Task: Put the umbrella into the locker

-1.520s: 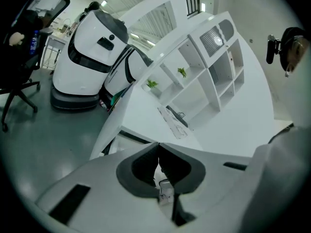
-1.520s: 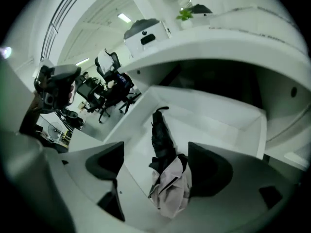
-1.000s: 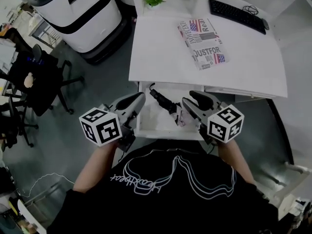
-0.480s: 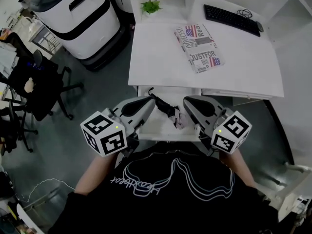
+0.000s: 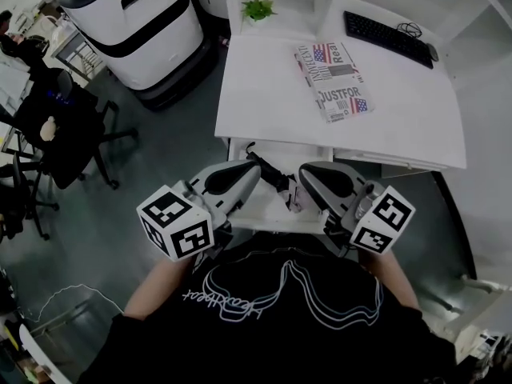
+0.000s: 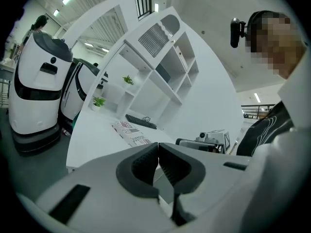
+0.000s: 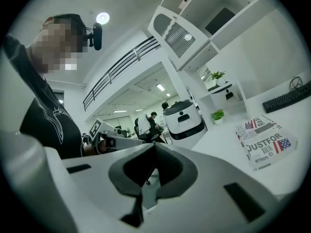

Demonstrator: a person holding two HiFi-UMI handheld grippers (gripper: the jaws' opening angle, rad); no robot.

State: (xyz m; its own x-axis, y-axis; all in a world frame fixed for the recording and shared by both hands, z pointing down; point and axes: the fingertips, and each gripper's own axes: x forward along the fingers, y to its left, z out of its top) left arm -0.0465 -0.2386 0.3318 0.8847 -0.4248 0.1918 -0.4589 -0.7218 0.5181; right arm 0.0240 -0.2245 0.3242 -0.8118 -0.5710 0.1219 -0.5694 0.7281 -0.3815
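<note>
A black folded umbrella (image 5: 270, 173) lies in the open white locker drawer (image 5: 250, 216) under the desk's front edge. Both grippers hover above that drawer, level, with their tips turned toward each other. My left gripper (image 5: 258, 170) is just left of the umbrella, its pads pressed together with nothing between them (image 6: 159, 148). To the umbrella's right, my right gripper (image 5: 302, 176) is also shut and empty (image 7: 154, 150). Each gripper view shows the other gripper across from it. The umbrella's near end is partly hidden behind the gripper tips.
On the white desk (image 5: 264, 94) lie a printed newspaper (image 5: 334, 78) and a black keyboard (image 5: 388, 29), with a small potted plant (image 5: 258, 9) on a shelf behind. A white robot (image 5: 140, 22) and black office chairs (image 5: 56, 126) stand at left.
Both grippers have risen toward the camera, away from the drawer. The umbrella stays lying in the drawer.
</note>
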